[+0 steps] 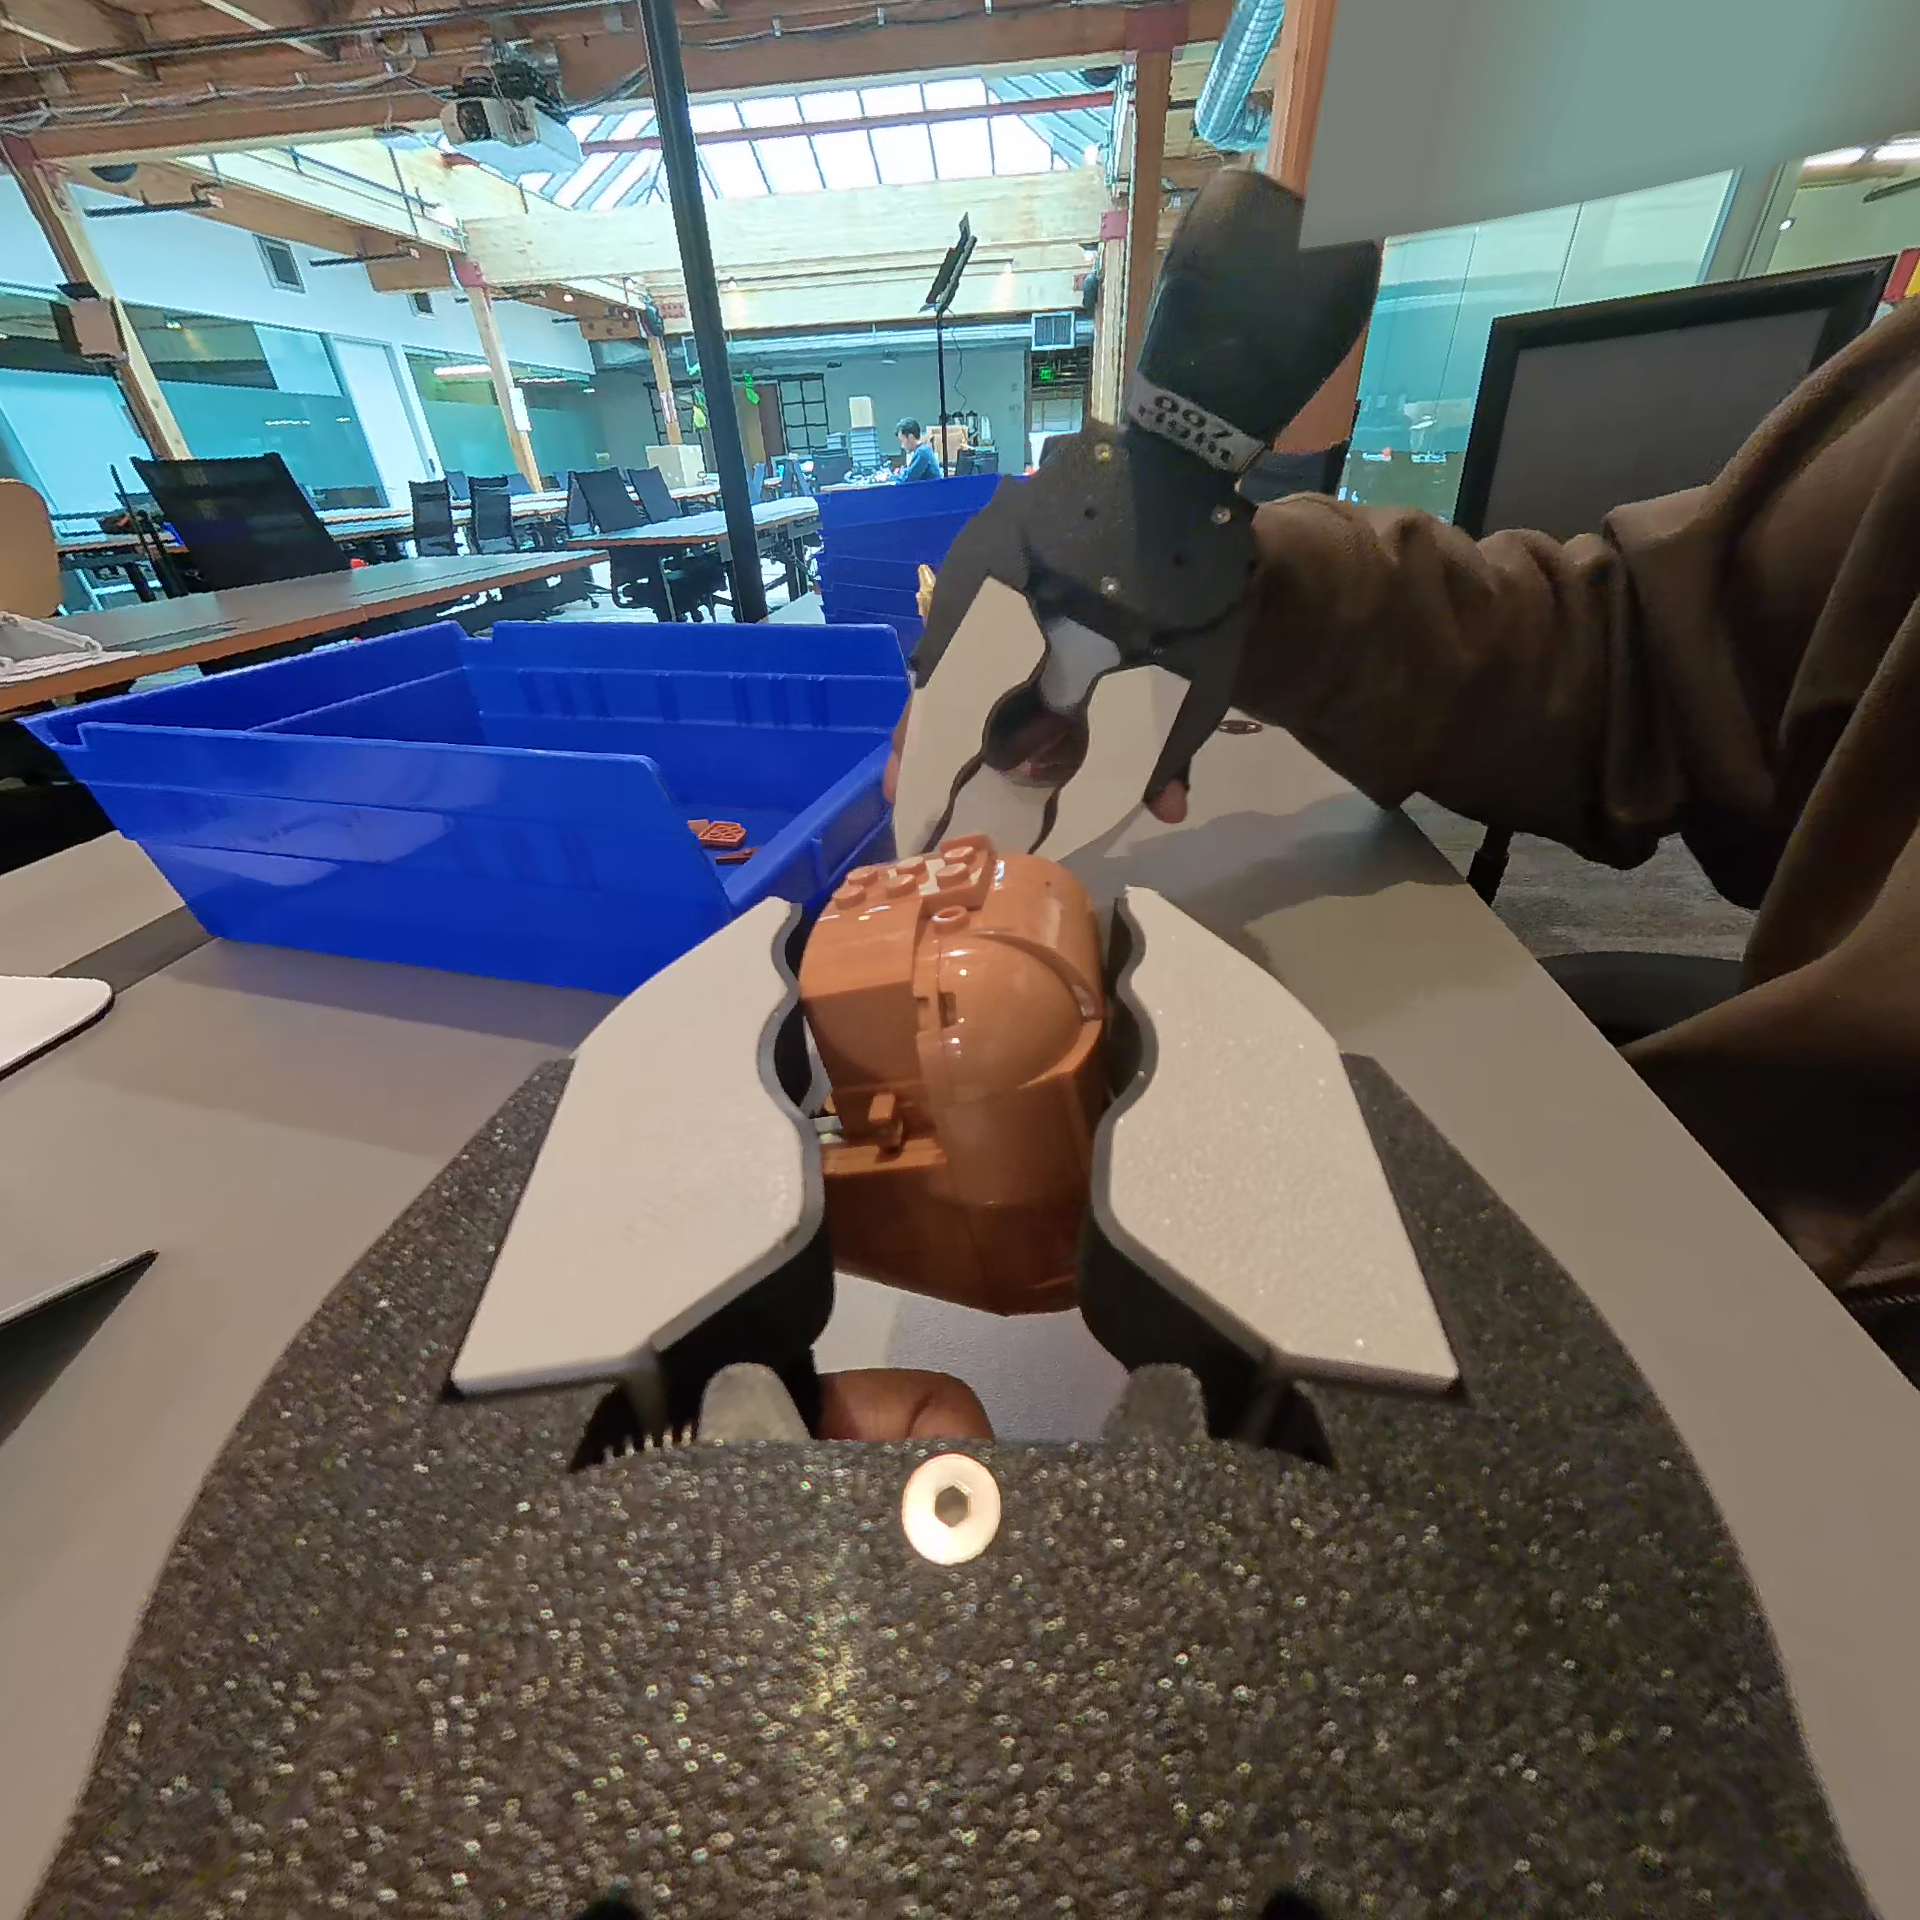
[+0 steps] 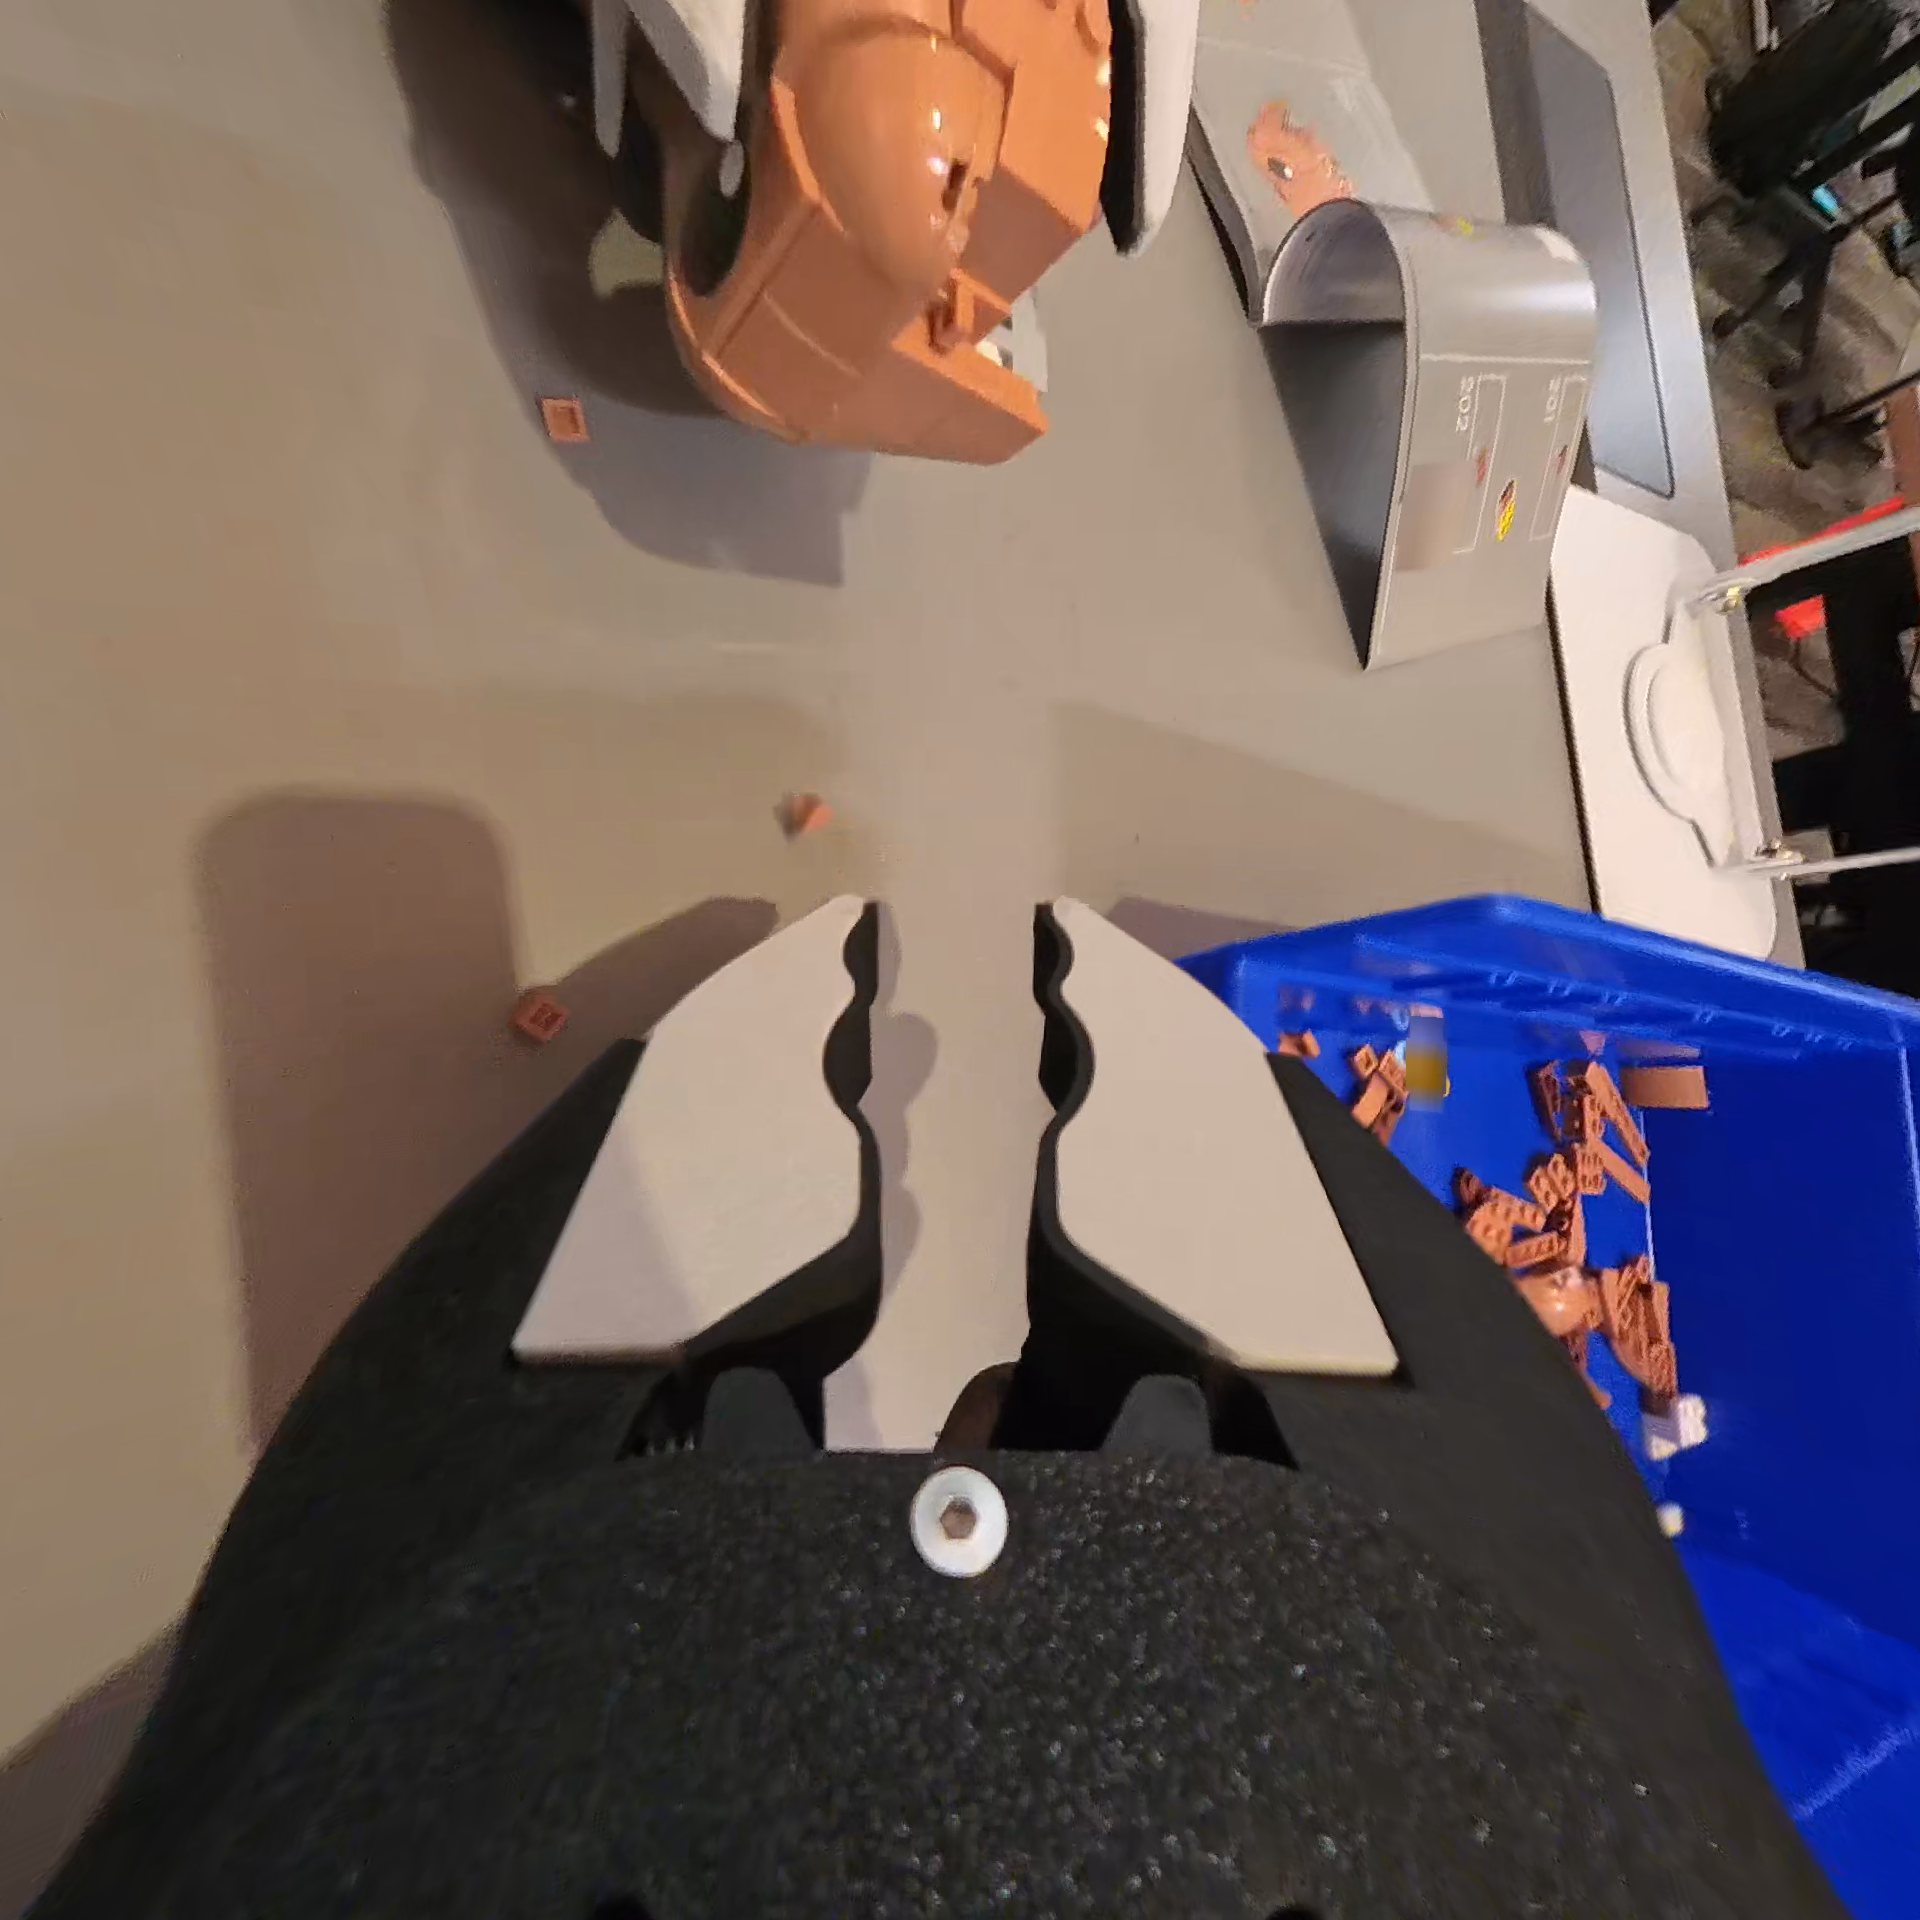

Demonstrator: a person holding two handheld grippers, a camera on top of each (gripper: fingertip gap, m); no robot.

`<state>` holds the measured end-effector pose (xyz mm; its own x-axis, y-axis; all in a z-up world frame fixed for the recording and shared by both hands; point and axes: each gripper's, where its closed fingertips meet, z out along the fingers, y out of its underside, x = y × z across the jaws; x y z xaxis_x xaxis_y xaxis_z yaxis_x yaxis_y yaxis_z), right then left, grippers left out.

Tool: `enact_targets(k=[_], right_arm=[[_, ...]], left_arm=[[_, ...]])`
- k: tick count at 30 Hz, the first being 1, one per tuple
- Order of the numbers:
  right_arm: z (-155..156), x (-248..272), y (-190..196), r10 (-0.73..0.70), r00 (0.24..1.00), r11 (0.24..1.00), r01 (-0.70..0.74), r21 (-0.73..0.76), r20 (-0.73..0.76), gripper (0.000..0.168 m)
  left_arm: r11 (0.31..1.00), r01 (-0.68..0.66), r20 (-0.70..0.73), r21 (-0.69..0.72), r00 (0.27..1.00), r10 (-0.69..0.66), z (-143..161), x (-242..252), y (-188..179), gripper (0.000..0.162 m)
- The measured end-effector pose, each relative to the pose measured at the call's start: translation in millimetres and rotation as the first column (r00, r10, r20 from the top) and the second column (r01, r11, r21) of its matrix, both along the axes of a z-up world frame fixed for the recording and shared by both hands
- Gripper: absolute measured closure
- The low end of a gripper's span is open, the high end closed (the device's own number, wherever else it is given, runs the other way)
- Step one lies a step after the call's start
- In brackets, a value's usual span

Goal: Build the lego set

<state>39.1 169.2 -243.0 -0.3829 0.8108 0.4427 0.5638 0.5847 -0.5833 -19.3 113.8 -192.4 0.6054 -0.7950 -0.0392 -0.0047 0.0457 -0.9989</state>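
Observation:
A brown lego model (image 1: pixel 966 1070) with a rounded shell and studs on top sits between the fingers of my left gripper (image 1: pixel 956 909), which is shut on its sides and holds it just above the grey table (image 1: pixel 260 1143). My right gripper (image 1: pixel 992 831) hangs just behind the model's studs, pointing down, open and empty. In the right wrist view the right gripper (image 2: pixel 954 914) is open over bare table. The model (image 2: pixel 894 229) is at the top of that view, between the left gripper's fingers (image 2: pixel 1148 104). Three small brown pieces (image 2: pixel 538 1016) lie loose on the table.
A blue bin (image 1: pixel 416 831) stands at the left behind the model; in the right wrist view it (image 2: pixel 1818 1143) holds several brown pieces (image 2: pixel 1558 1195). A curled instruction booklet (image 2: pixel 1455 416) and a white tray (image 2: pixel 1662 727) lie beyond. A person's brown sleeve (image 1: pixel 1558 675) reaches in from the right. About 10 cm separates my left fingertips from my right.

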Motion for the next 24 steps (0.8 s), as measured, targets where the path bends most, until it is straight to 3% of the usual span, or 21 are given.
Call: enact_targets(k=[6, 17, 24], right_arm=[[-12.8, 17.0, -0.7, -0.096, 0.995, 0.993, 0.095, -0.07, -0.01, 0.138], [-36.1, -15.6, -71.5, -0.168, 0.985, 0.963, 0.17, -0.208, 0.03, 0.148], [-50.1, -38.2, -80.5, -0.195, 0.978, 0.972, 0.203, -0.119, 0.081, 0.152]], left_arm=[[1.0, -0.027, 0.022, -0.011, 0.999, 0.028, 1.5, -5.0, 3.8, 0.107], [0.999, -0.051, 0.046, -0.019, 0.998, 0.052, 3.2, -10.6, 7.3, 0.107], [0.998, -0.061, 0.037, -0.017, 0.997, 0.062, 2.6, -12.6, 7.6, 0.107]])
